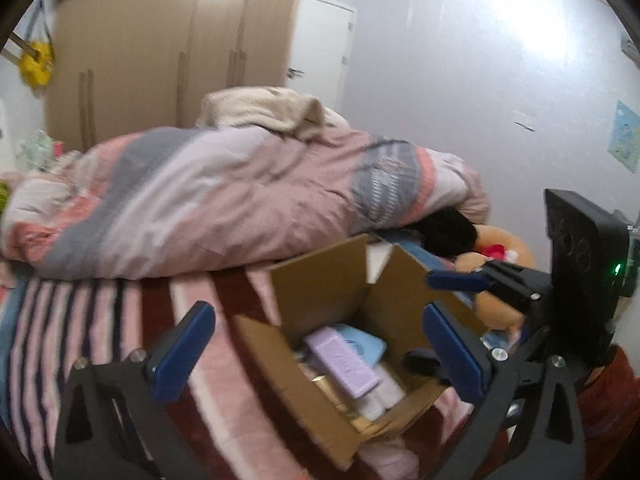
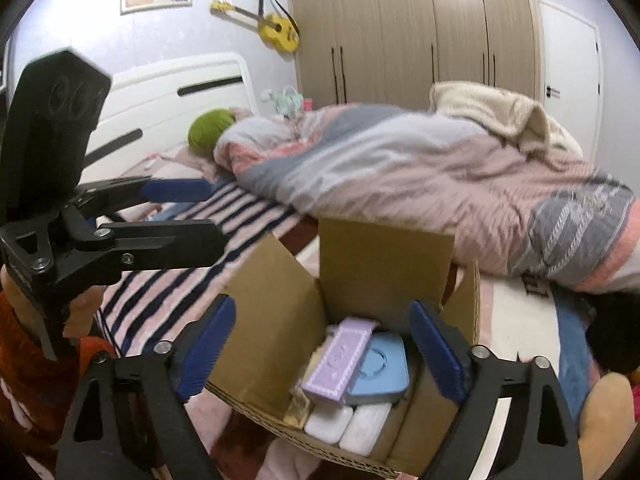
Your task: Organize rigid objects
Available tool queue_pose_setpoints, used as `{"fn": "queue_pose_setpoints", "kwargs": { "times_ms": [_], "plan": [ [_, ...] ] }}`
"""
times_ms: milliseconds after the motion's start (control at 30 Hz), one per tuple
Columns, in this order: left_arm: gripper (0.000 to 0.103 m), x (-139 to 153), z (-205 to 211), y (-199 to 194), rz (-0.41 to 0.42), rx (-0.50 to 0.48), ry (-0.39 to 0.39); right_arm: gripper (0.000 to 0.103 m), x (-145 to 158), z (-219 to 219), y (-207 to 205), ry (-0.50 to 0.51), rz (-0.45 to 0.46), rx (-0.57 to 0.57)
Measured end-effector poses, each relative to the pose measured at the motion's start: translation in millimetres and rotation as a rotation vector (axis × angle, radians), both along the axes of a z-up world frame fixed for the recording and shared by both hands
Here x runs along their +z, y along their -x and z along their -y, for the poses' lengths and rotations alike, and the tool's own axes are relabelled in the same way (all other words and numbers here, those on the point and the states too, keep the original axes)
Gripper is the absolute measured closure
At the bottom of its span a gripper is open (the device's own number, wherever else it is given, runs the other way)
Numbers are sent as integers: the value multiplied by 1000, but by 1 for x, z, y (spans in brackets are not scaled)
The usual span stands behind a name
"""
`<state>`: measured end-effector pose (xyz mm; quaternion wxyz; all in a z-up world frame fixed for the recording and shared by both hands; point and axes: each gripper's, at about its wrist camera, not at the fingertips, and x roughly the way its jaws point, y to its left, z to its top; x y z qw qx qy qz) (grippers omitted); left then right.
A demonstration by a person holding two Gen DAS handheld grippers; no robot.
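We hold our left gripper [image 1: 316, 352] with its blue-padded jaws spread wide and nothing between them, and our right gripper [image 2: 322, 354] stands open and empty too; both hover just above the open brown cardboard box [image 2: 276, 320]. The spread likely means we have let go over it. Inside lie the things we are sorting: a lilac rectangular tin [image 2: 336, 362] resting atop a pale blue flat case [image 2: 380, 368], with two white rounded cases [image 2: 348, 426] side by side toward us. Packed flat, they nest closely and leave room. The box sits on a pink striped bedsheet [image 2: 192, 264], beside a rumpled pink and grey duvet [image 2: 400, 168]. Beyond stand tall wooden wardrobes [image 2: 420, 28], and a yellow ukulele [image 2: 276, 32] hangs on the wall.
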<state>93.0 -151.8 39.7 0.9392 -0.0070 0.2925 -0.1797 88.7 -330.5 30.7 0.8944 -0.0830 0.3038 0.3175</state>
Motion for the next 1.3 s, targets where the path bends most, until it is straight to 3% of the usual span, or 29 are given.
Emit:
{"fn": "queue_pose_setpoints", "kwargs": {
  "times_ms": [133, 400, 1300],
  "plan": [
    [0, 6, -16, 19, 64, 135, -70, 5, 10, -8, 9, -7, 62, 20],
    [0, -4, -46, 35, 80, 247, -46, 4, 14, -16, 24, -42, 133, 71],
    [0, -14, -58, 35, 62, 278, -27, 4, 14, -19, 21, -79, 136, 98]
  ]
}}
